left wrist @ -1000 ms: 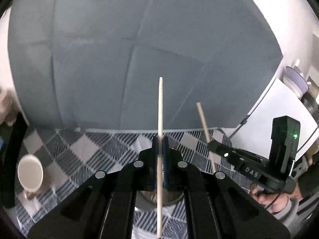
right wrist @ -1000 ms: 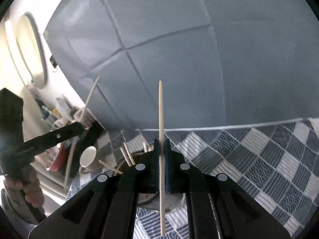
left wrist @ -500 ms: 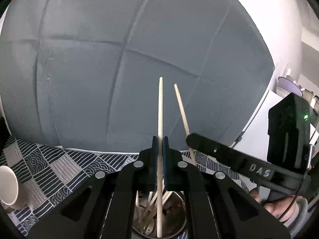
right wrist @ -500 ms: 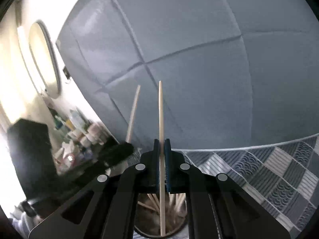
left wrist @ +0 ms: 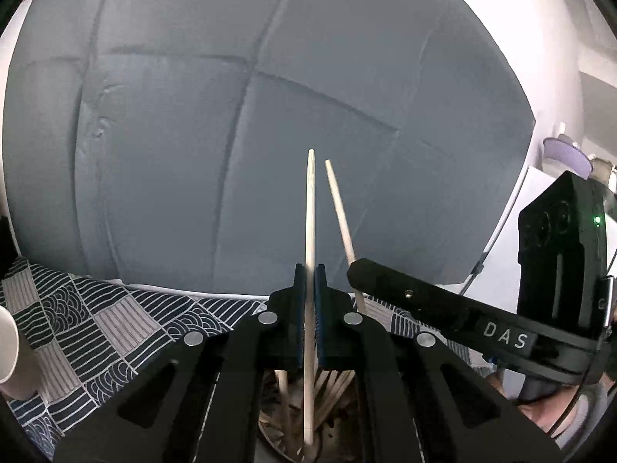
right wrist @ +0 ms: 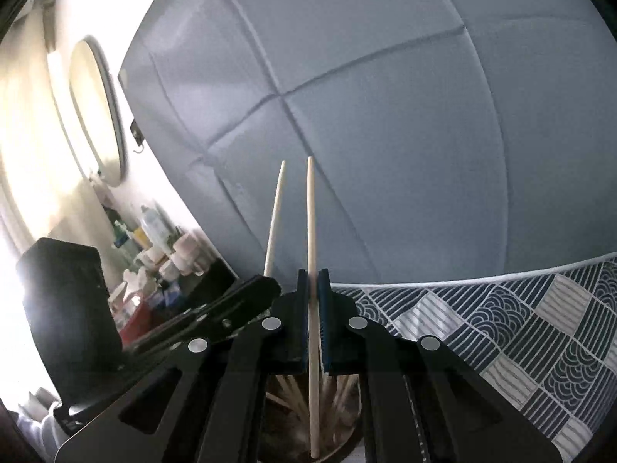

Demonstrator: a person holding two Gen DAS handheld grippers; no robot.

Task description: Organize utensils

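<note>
Chopstick [left wrist: 309, 231], pale, slender, tapered wood

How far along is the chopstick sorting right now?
Done: several chopsticks already stand in the holder. In hand: the left gripper and right gripper each clamp one chopstick, its lower end over the holder's mouth. Left: releasing both. A cup sits on the patterned cloth; other loose utensils aren't visible.

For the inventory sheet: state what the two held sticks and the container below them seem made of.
Left chopstick and right chopstick: pale, matte, tapered, likely unfinished wood or bamboo. Holder: dim, greyish rim, possibly metal; too hidden to be sure.
</note>
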